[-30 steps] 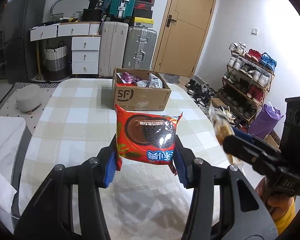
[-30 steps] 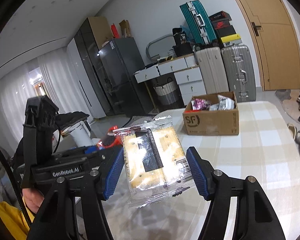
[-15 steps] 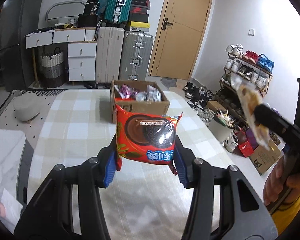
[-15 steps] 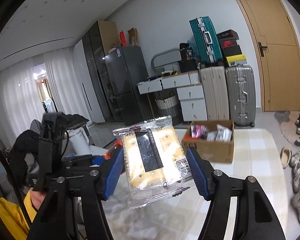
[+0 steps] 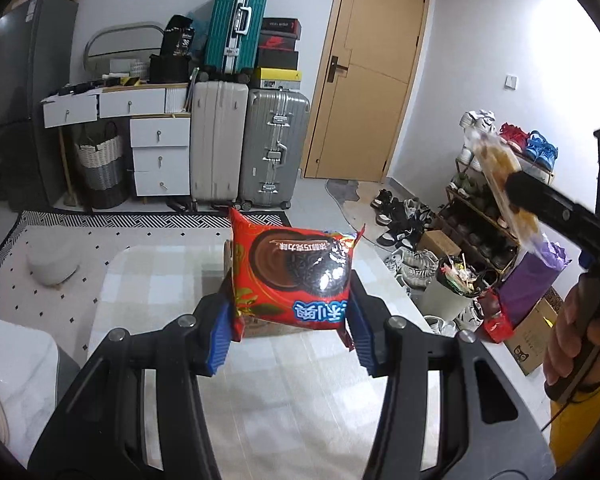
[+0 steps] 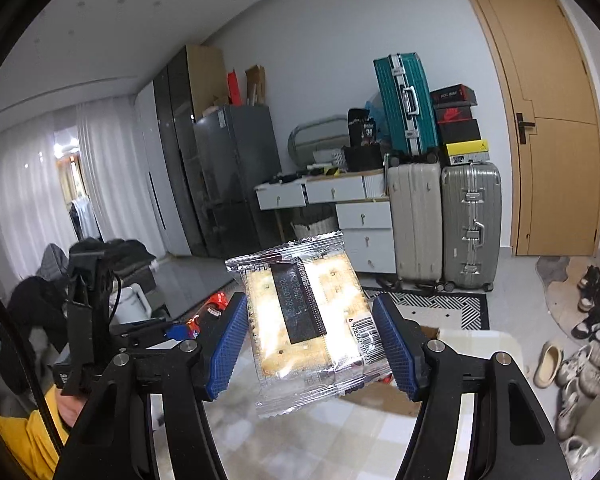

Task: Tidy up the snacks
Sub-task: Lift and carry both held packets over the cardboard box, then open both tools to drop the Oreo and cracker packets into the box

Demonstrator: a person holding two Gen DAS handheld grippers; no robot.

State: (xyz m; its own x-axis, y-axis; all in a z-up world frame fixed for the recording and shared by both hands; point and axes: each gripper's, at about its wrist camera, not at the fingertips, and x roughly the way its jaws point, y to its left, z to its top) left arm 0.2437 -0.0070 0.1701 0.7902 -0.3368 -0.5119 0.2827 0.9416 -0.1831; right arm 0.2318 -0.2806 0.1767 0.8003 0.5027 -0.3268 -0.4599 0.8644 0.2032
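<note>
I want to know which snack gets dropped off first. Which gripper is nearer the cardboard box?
Cannot tell. The left gripper and right gripper each hold a packet directly in front of the cardboard box, mostly hiding it.

The cookie pack (image 5: pixel 296 276) sits between the left hand-held gripper (image 5: pixel 290 334) pads, above the table (image 5: pixel 292 396). The cracker pack (image 6: pixel 312 320) sits between the right hand-held gripper (image 6: pixel 312 346) pads. Behind stand suitcases (image 5: pixel 274 156), drawers (image 5: pixel 160 156) to their left, a shoe rack (image 5: pixel 480 216) far right.
</note>
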